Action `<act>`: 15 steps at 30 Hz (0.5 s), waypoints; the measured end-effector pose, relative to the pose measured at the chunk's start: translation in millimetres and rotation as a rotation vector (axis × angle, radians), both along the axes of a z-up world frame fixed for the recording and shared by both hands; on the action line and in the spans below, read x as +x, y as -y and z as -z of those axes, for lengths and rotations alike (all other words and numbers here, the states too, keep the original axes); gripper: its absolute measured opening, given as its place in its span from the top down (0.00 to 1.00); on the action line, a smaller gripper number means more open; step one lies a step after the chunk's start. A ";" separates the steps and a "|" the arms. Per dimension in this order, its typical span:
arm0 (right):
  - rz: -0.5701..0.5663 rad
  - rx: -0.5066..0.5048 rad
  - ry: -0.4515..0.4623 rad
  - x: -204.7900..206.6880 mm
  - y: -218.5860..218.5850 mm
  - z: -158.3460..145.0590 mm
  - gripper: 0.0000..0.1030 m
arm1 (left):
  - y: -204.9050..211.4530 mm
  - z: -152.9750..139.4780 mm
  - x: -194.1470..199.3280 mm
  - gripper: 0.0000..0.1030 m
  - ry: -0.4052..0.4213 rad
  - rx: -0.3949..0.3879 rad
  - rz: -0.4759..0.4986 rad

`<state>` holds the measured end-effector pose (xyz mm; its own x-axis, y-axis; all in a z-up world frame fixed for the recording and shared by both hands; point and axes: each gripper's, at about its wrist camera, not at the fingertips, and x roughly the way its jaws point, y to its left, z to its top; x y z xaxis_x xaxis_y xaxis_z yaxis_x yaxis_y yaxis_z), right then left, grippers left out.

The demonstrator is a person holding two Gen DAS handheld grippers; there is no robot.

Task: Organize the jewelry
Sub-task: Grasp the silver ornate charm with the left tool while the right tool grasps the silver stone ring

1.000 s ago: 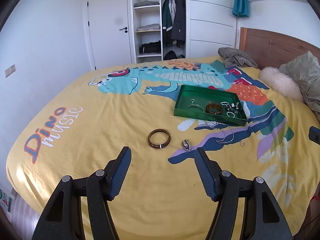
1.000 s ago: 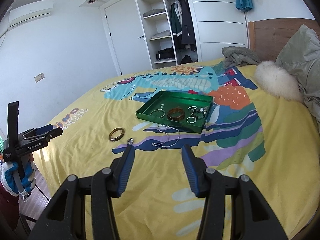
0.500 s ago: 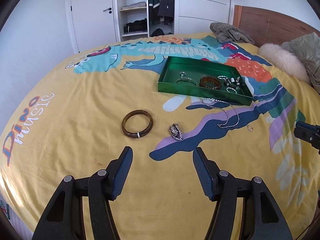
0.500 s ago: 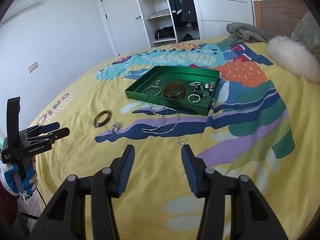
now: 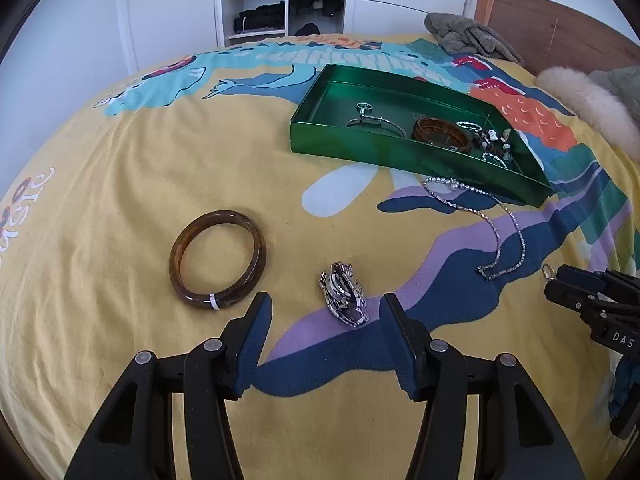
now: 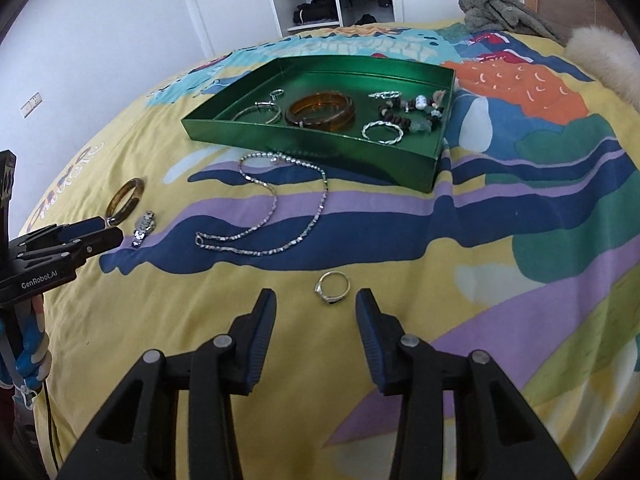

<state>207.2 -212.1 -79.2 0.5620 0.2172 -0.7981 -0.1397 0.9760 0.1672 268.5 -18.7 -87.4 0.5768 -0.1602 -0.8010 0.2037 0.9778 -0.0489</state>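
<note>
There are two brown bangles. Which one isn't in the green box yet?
The darker brown bangle with the white band, lying alone on the yellow bedspread. The other, orange-brown bangle already sits inside the green tray among the silver pieces.

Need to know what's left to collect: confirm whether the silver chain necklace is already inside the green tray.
No, the silver chain necklace lies on the bedspread in front of the green tray, outside its front wall.

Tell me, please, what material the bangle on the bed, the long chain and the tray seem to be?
Bangle: probably resin or polished stone; mottled brown and glossy.
Chain: looks like silver-tone metal; small bright links catch the light.
Tray: glossy green with a metallic sheen and sharp folded corners; foil-coated card or thin metal, I cannot tell which.
</note>
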 end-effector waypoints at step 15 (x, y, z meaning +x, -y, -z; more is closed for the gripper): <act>-0.015 0.014 -0.002 13.2 0.9 18.9 0.79 | 16.6 24.4 22.9 0.71 -0.042 0.010 0.020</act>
<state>220.4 -213.0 -98.1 0.5573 0.2371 -0.7957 -0.1540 0.9713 0.1815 291.5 -35.3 -111.8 0.5391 -0.1633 -0.8262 0.2216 0.9740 -0.0480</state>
